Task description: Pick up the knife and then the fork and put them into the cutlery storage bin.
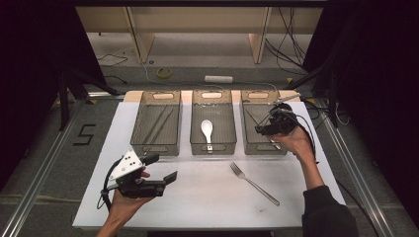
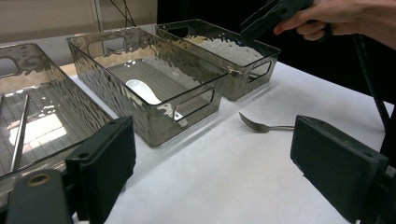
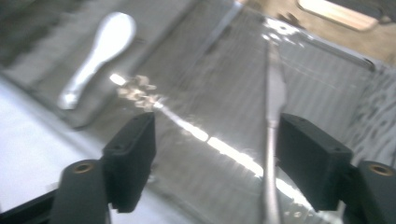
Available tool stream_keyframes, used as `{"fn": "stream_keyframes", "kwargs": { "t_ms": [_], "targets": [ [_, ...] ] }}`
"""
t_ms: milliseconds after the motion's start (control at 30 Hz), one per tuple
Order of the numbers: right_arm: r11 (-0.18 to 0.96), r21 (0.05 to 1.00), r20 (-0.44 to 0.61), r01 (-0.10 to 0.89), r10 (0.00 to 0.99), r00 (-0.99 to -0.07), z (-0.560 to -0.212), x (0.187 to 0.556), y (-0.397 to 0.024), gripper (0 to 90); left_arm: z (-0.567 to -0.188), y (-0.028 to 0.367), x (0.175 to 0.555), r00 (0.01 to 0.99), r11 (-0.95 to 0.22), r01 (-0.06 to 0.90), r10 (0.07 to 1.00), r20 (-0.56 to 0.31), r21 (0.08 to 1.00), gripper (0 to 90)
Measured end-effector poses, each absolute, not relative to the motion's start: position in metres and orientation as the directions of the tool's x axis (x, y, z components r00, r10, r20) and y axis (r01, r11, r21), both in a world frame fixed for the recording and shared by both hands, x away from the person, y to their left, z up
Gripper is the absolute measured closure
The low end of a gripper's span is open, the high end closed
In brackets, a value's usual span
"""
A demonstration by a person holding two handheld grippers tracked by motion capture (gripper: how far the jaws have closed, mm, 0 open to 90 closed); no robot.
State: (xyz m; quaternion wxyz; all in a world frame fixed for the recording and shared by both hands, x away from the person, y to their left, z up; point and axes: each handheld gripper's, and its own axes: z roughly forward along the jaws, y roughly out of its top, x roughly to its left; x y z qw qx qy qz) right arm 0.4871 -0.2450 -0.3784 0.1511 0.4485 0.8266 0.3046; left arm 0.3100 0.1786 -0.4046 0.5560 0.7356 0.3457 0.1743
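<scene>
Three clear bins stand in a row at the back of the white mat. My right gripper [image 1: 262,128] hovers over the right bin [image 1: 262,149], held in a hand. Its jaws [image 3: 217,154] are spread wide. A slim metal utensil [image 3: 273,93] lies on the bin floor close beside the right-hand pad without being pinched. My left gripper [image 1: 165,168] rests low at the front left, open and empty [image 2: 210,158]. A metal fork [image 1: 253,182] lies loose on the mat, in front of the bins [image 2: 266,127].
The middle bin [image 1: 213,147] holds a white spoon [image 1: 207,131]. The left bin [image 1: 155,148] holds metal chopsticks [image 1: 160,123]. A cable trails from each gripper. The mat's edges drop to a grey floor with rails on both sides.
</scene>
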Motion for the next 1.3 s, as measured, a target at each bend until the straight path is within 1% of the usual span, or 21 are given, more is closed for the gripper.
{"fn": "stream_keyframes", "kwargs": {
  "t_ms": [100,300,400,533,900,1000,1067,1167,1233,1300],
  "targets": [
    [0.442,0.663,0.002,0.604,0.806,-0.592,-0.368,0.471,-0.240,24.8,-0.405,0.179,0.310,0.701,-0.146,0.313,0.703,-0.124,0.938,13.8],
    [0.479,0.691,0.003,0.542,0.747,-0.665,-0.358,0.443,-0.229,23.6,-0.405,0.179,0.310,0.699,-0.146,0.313,0.704,-0.124,0.938,13.8],
    [0.487,0.697,0.014,0.526,0.725,-0.689,-0.358,0.433,-0.224,23.0,-0.405,0.179,0.310,0.697,-0.140,0.316,0.705,-0.129,0.938,13.8],
    [0.514,0.681,0.015,0.521,0.702,-0.712,-0.362,0.424,-0.218,23.0,-0.405,0.180,0.310,0.698,-0.142,0.314,0.705,-0.127,0.939,13.8],
    [0.615,0.584,0.011,0.530,0.647,-0.762,-0.377,0.408,-0.207,22.5,-0.405,0.180,0.310,0.697,-0.144,0.314,0.706,-0.125,0.938,13.8],
    [0.636,0.556,0.018,0.535,0.634,-0.773,-0.383,0.405,-0.204,21.1,-0.405,0.180,0.310,0.697,-0.147,0.313,0.706,-0.122,0.938,13.8],
    [0.655,0.529,0.010,0.539,0.630,-0.776,-0.388,0.404,-0.203,18.6,-0.405,0.180,0.310,0.698,-0.147,0.314,0.706,-0.123,0.938,13.8],
    [0.674,0.497,0.006,0.547,0.627,-0.779,-0.397,0.403,-0.203,18.6,-0.405,0.180,0.310,0.698,-0.147,0.311,0.706,-0.120,0.939,13.8],
    [0.682,0.474,0.005,0.556,0.630,-0.777,-0.401,0.401,-0.203,19.8,-0.405,0.180,0.310,0.697,-0.148,0.311,0.706,-0.120,0.939,13.8],
    [0.700,0.450,-0.008,0.554,0.624,-0.782,-0.406,0.400,-0.203,24.8,-0.405,0.180,0.310,0.699,-0.148,0.310,0.705,-0.120,0.939,13.8]
  ]
}}
